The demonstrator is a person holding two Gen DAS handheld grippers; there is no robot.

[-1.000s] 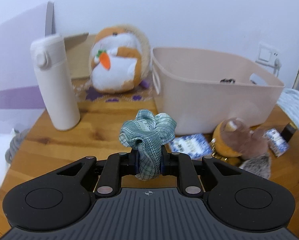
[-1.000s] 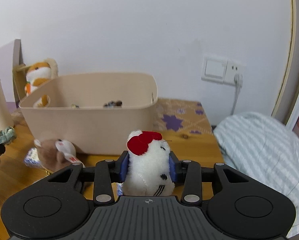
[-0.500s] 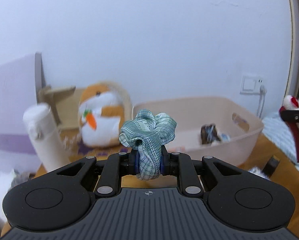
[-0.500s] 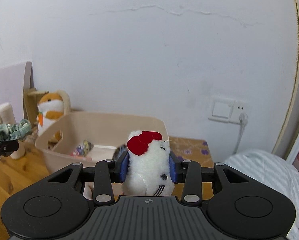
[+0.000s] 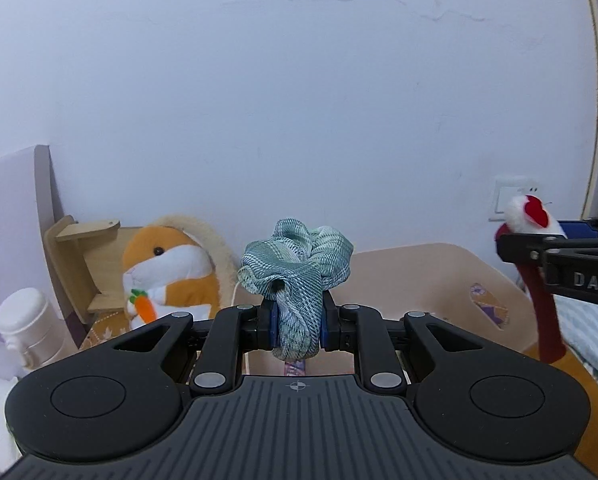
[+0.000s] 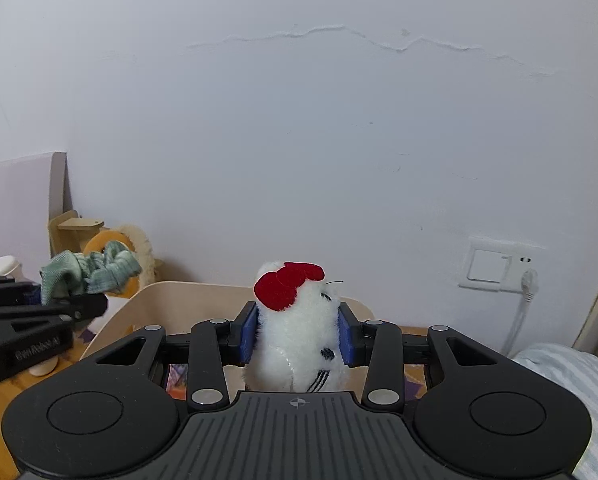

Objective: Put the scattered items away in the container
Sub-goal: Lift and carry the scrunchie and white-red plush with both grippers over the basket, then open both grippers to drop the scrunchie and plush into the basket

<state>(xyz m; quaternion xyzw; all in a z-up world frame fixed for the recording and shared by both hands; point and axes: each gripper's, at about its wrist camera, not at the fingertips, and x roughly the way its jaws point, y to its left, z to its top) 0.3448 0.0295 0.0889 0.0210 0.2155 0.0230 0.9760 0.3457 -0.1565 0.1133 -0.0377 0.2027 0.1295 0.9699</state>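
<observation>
My left gripper (image 5: 297, 326) is shut on a green checked scrunchie (image 5: 295, 264) and holds it up in front of the beige bin (image 5: 419, 276). My right gripper (image 6: 297, 332) is shut on a white plush cat with a red bow (image 6: 295, 320), raised over the bin's near rim (image 6: 187, 292). The right gripper with the plush (image 5: 529, 216) shows at the right of the left wrist view. The left gripper with the scrunchie (image 6: 91, 270) shows at the left of the right wrist view. Most of the bin's inside is hidden.
An orange and white hamster plush (image 5: 167, 276) sits against the wall left of the bin, beside a wooden stand (image 5: 83, 256). A white flask (image 5: 27, 324) stands at the far left. A wall socket (image 6: 499, 264) and striped bedding (image 6: 571, 372) are on the right.
Both grippers have risen and moved toward the bin with their items still held. They are now close together above its near side; the table items have dropped out of view.
</observation>
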